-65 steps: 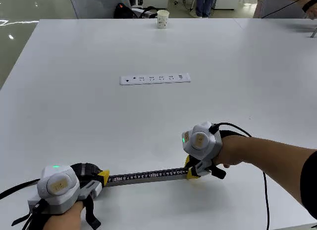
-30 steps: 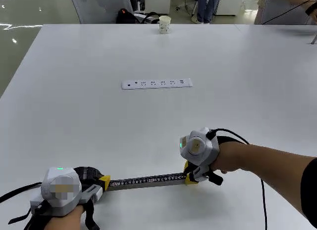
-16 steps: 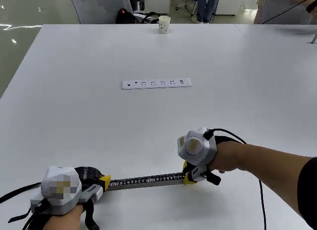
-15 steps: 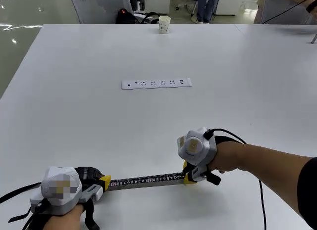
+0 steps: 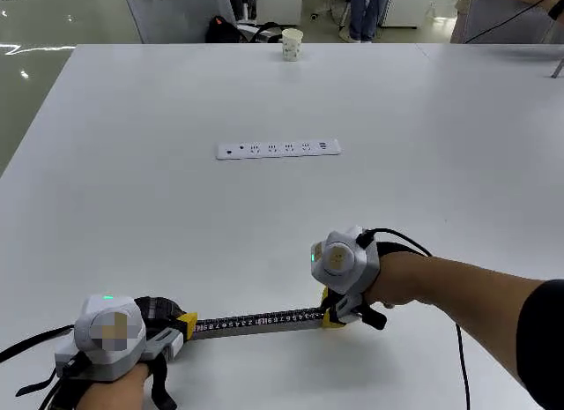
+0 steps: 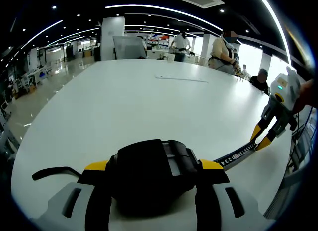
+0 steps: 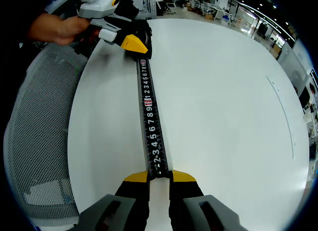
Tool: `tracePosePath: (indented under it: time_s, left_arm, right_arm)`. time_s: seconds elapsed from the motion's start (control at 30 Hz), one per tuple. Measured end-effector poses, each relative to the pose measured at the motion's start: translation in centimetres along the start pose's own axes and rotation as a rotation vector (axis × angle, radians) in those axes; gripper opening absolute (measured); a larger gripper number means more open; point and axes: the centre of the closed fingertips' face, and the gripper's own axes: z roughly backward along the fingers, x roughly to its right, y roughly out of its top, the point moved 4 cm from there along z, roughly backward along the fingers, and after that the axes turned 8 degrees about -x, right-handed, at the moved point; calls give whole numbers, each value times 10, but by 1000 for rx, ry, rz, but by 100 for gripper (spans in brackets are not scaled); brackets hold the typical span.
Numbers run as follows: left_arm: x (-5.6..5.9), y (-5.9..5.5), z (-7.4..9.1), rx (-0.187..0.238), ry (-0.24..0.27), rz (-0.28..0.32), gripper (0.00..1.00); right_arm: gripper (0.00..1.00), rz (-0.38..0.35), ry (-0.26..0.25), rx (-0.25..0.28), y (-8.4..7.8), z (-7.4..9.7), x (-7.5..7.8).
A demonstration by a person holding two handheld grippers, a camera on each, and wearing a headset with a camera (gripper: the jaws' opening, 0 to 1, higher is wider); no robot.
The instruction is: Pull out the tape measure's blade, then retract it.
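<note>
Tape measure at full stretch on a workbench: the black, rounded tape-measure case sits near the front left corner of a wide white table, clamped on both sides by the yellow-tipped jaws of the left gripper. From the case a narrow dark metal blade, printed with white numerals and one red mark, lies flat on the tabletop and runs roughly parallel to the near edge across to the right gripper. That gripper's yellow-tipped jaws are pinched on the blade's free end, just past the lowest numbers. The person's bare right forearm reaches in from the right, a black cable trailing beside it. Farther up the table, well apart from both grippers, lies a flat white power strip, and a white paper cup stands near the far edge. A grey mesh chair back sits against the table's near side.
</note>
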Motion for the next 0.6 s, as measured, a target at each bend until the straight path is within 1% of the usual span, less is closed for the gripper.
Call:
tracePosePath:
  time_s: [0.2,0.33,0.6]
  left_arm:
    - [0,0,0,-6,-2,2,64]
    - [0,0,0,-4,-1,2,64]
    - [-1,1,0,-7,-2,1,64]
  right_arm:
    - [10,-11,6,6,1,-1,0]
    - [10,7,9,-4,3,-1,0]
    - [10,9,4,-26,7,-2,-1]
